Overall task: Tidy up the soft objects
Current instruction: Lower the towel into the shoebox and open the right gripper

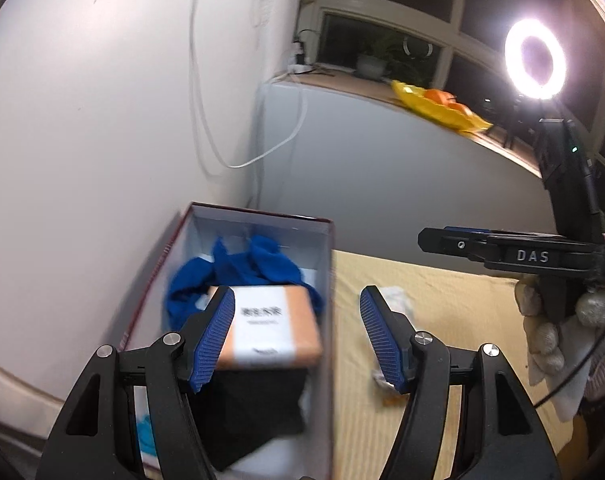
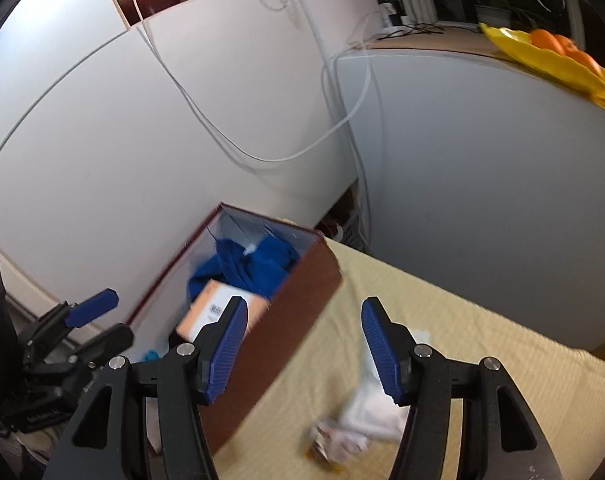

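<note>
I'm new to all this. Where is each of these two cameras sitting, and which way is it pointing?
Left wrist view: sits on the left gripper, looking down along its open blue-padded fingers into the dark red cardboard box; the right gripper and a gloved hand show at right.
Right wrist view: sits on the right gripper, open, over the pale yellow cloth and crumpled white item; the left gripper shows at left.
Shared: the box, its blue fabric and orange-and-white packet.

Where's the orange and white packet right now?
In both wrist views, the orange and white packet lies inside the open box, on a black item, just in front of the blue cloth.
</note>
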`<state>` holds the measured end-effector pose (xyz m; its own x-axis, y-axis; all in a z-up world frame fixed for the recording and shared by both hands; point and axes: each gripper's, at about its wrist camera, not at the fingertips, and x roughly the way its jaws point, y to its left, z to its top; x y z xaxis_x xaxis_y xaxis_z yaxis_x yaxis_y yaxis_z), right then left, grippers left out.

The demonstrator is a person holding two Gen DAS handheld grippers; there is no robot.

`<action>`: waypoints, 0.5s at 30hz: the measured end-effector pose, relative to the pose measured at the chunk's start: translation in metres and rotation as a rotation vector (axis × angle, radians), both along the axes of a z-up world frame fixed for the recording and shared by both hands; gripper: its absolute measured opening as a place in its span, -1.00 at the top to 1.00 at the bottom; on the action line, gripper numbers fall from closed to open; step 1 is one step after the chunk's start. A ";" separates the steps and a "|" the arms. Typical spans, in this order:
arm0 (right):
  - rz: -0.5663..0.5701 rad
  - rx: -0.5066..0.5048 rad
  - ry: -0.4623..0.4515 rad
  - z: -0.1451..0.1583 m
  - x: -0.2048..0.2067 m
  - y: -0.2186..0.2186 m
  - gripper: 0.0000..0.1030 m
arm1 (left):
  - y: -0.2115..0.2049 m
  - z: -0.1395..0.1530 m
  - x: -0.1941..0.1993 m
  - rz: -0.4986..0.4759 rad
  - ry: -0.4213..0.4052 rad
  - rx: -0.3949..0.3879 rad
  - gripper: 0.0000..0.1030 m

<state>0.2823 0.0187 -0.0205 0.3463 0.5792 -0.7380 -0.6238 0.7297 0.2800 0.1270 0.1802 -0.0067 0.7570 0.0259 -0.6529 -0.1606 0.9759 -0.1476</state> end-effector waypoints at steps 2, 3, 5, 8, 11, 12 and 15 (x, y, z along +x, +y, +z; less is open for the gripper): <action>-0.012 -0.007 -0.009 0.002 -0.007 -0.014 -0.08 | -0.013 0.001 -0.007 -0.027 -0.009 -0.006 -0.26; -0.019 -0.011 -0.012 0.000 -0.009 -0.024 -0.08 | -0.019 0.001 -0.010 -0.040 -0.011 -0.007 -0.26; -0.033 -0.017 -0.021 -0.004 -0.014 -0.043 -0.08 | -0.033 -0.001 -0.015 -0.072 -0.014 -0.009 -0.26; -0.055 -0.019 -0.010 -0.012 -0.019 -0.071 -0.08 | -0.053 -0.007 -0.020 -0.118 0.001 -0.005 -0.26; -0.066 -0.041 -0.002 -0.023 -0.025 -0.089 -0.09 | -0.072 -0.016 -0.020 -0.162 0.023 -0.007 -0.26; -0.070 -0.053 -0.004 -0.027 -0.026 -0.094 -0.10 | -0.078 -0.019 -0.019 -0.175 0.035 -0.006 -0.26; -0.073 -0.066 0.013 -0.036 -0.026 -0.106 -0.14 | -0.096 -0.034 -0.018 -0.209 0.070 0.000 -0.26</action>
<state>0.2559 -0.0876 -0.0567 0.3757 0.5028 -0.7784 -0.5651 0.7901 0.2376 0.1095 0.0845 -0.0404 0.6985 -0.1272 -0.7042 0.0354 0.9890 -0.1436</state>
